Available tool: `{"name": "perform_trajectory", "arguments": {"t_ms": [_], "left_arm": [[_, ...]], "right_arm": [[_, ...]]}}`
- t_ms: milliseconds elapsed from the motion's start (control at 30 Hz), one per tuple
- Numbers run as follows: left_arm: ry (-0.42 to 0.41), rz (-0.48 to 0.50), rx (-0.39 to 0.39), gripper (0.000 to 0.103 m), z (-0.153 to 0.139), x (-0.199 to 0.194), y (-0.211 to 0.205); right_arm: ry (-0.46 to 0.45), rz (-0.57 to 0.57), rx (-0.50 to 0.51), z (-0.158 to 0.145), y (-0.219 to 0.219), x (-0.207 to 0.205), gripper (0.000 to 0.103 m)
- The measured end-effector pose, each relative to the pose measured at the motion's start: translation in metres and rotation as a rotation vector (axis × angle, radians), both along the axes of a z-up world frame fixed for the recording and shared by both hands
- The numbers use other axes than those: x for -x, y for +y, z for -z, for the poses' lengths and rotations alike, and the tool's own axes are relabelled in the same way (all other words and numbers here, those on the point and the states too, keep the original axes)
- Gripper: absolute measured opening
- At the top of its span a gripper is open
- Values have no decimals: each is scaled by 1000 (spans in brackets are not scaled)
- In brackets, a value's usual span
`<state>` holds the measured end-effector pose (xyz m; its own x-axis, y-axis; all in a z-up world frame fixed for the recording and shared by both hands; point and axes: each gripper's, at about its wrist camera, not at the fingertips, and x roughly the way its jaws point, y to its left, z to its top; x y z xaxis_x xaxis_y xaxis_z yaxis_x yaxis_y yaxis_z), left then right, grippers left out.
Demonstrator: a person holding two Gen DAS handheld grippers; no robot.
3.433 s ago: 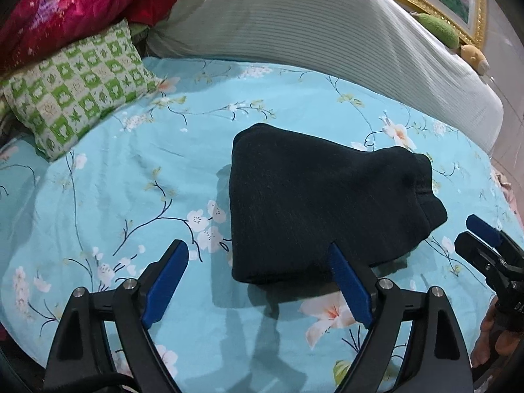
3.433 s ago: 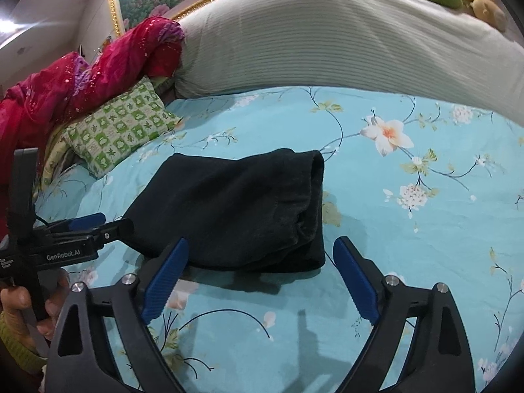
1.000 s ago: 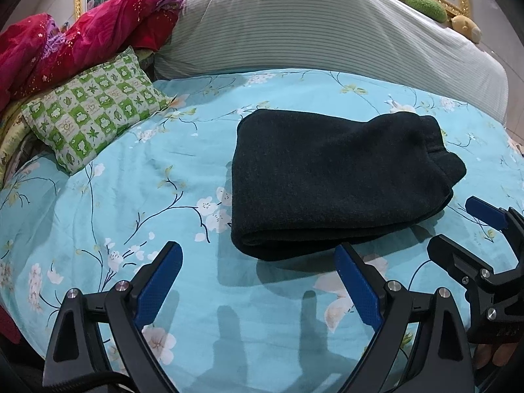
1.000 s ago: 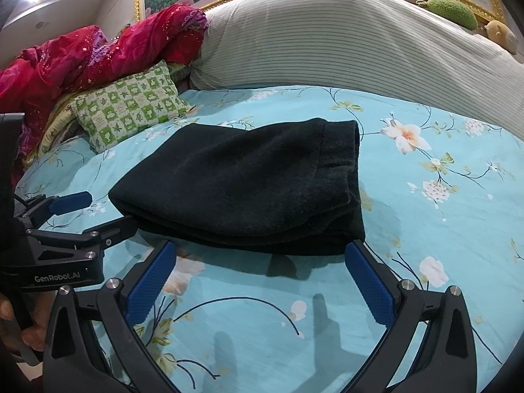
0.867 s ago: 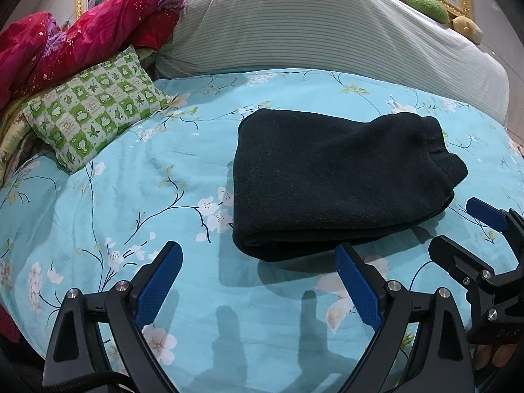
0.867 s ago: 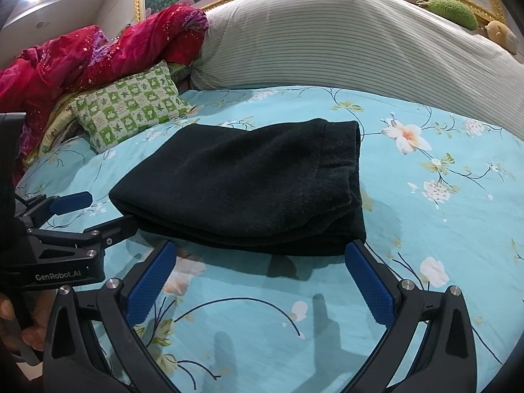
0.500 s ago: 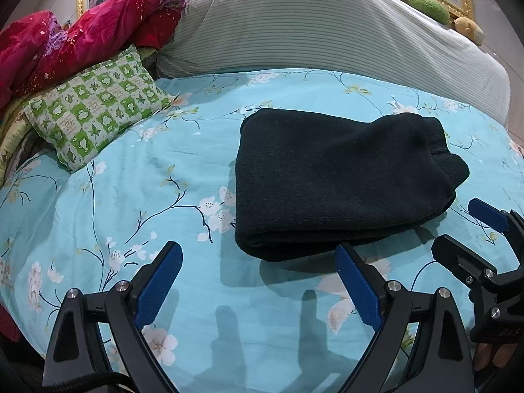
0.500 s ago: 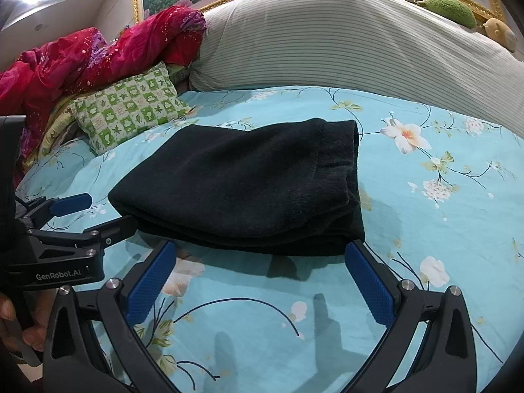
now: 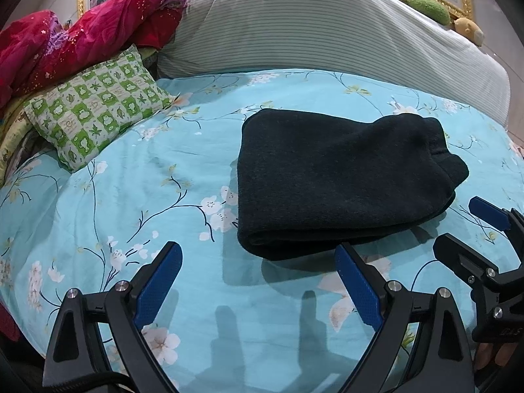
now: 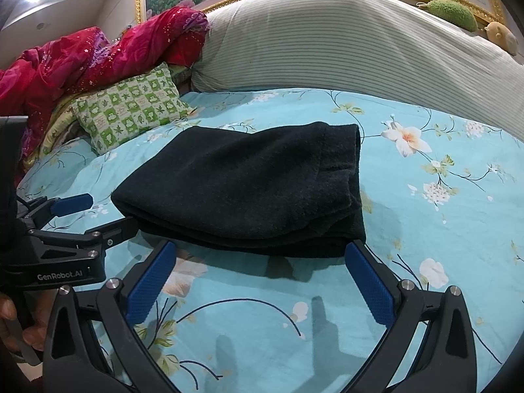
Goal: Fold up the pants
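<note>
Both tools are wide open and holding nothing. The left tool (image 9: 258, 281) hangs just short of the near folded edge of the black pants (image 9: 337, 180), and the right tool (image 10: 262, 278) sits the same way in front of the bundle's near edge, its right pad close to the waistband-side corner. Each tool also shows up in the other's view, off to the side, clear of the cloth.

The pants look pretty much done: a compact layered rectangle lying flat on the floral bedsheet (image 9: 131, 196), just ahead of both tools. Judging from that, the step in hand is only a tidy-up or backing away. To do it well, they'd want to leave the stack alone unless a layer sticks out; the right-hand end looks a bit stepped, so a light nudge there is probably enough. Pinching deep would likely drag the soft layers apart.

Further off to the left sits a green checked pillow (image 9: 95, 104), then a red quilt (image 10: 98, 59), and a striped bolster (image 10: 344, 39) across the back.
</note>
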<state>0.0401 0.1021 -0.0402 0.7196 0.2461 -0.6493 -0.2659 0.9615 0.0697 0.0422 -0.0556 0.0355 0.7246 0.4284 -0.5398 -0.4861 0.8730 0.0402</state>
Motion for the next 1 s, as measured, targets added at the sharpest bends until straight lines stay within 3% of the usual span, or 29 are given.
{"name": "perform_trajectory", "arguments": {"t_ms": [1000], "left_arm": [[-9, 9, -6, 95, -8, 1, 0]], "right_arm": [[-19, 2, -11, -13, 2, 5, 103]]}}
